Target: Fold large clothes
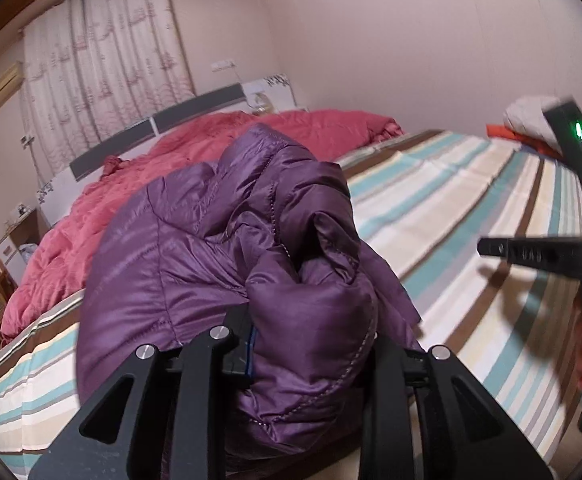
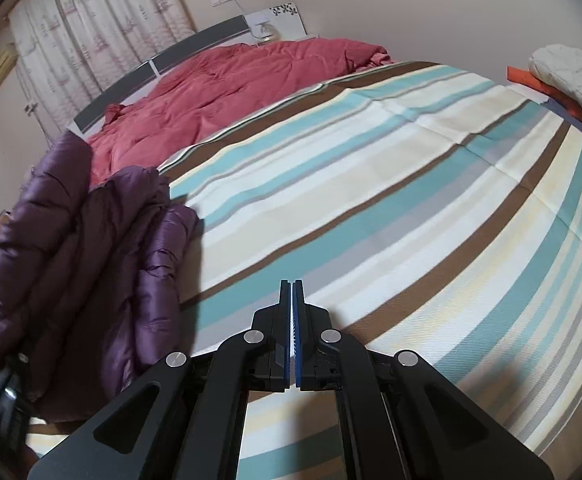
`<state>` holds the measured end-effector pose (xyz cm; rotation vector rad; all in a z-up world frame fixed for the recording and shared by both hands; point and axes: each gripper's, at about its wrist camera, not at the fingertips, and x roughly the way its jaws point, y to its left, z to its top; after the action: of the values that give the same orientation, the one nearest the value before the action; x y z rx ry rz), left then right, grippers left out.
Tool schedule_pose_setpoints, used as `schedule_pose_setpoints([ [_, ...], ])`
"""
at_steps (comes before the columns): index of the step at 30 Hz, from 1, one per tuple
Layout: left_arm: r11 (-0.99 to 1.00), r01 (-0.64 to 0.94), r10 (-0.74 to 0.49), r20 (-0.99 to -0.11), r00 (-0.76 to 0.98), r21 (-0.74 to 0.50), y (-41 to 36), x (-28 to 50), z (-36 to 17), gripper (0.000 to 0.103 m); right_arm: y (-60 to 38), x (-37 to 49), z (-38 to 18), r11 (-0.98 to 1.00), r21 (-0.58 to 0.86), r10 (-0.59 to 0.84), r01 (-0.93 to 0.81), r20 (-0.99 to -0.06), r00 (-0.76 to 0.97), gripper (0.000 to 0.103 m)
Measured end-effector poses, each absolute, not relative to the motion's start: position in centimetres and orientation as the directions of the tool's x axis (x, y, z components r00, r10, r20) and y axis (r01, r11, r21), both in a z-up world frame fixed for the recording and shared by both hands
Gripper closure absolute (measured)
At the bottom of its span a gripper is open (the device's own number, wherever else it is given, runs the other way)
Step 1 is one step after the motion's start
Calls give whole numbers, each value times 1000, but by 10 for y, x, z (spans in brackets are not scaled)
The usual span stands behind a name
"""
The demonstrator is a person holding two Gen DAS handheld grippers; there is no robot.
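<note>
We see a shiny purple quilted puffer jacket (image 1: 227, 248), bunched into thick folds with pale stitching along its seams. It sits at the near left side of a bed covered by a striped sheet (image 2: 371, 208) in teal, cream, brown and grey. Our left gripper (image 1: 311, 344) has its fingers spread around a wad of the jacket, grasping it. Our right gripper (image 2: 292, 300) hovers over bare sheet, its blue-padded jaws pressed together on nothing. A rumpled pink duvet (image 2: 227, 84) lies at the head of the bed, beyond the jacket.
</note>
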<state>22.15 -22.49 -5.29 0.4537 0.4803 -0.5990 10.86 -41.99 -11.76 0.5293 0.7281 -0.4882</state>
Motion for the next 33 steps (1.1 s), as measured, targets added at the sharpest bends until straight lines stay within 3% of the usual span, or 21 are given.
schedule_pose_setpoints([
  [11, 684, 678, -423, -611, 669, 269, -236, 205, -58, 74, -419, 106, -124, 765, 312, -192, 563, -724, 662, 103],
  [16, 685, 712, -513, -590, 624, 156, -216, 192, -26, 47, -412, 102, -118, 777, 310, -189, 547, -714, 674, 103],
  [22, 688, 725, -628, -496, 600, 6, -168, 171, 10, 36, -408, 100, -110, 784, 313, -184, 536, -707, 683, 103],
  [27, 832, 552, -520, -426, 740, -58, -106, 203, 27, 30, -398, 104, -98, 803, 311, -173, 509, -695, 698, 103],
  [32, 936, 328, -345, -535, 771, -130, -61, 275, 12, 33, -375, 120, -72, 849, 306, -137, 431, -660, 738, 103],
  [33, 937, 321, -340, -554, 760, -135, -61, 283, 7, 38, -369, 125, -67, 859, 302, -129, 413, -653, 746, 103],
])
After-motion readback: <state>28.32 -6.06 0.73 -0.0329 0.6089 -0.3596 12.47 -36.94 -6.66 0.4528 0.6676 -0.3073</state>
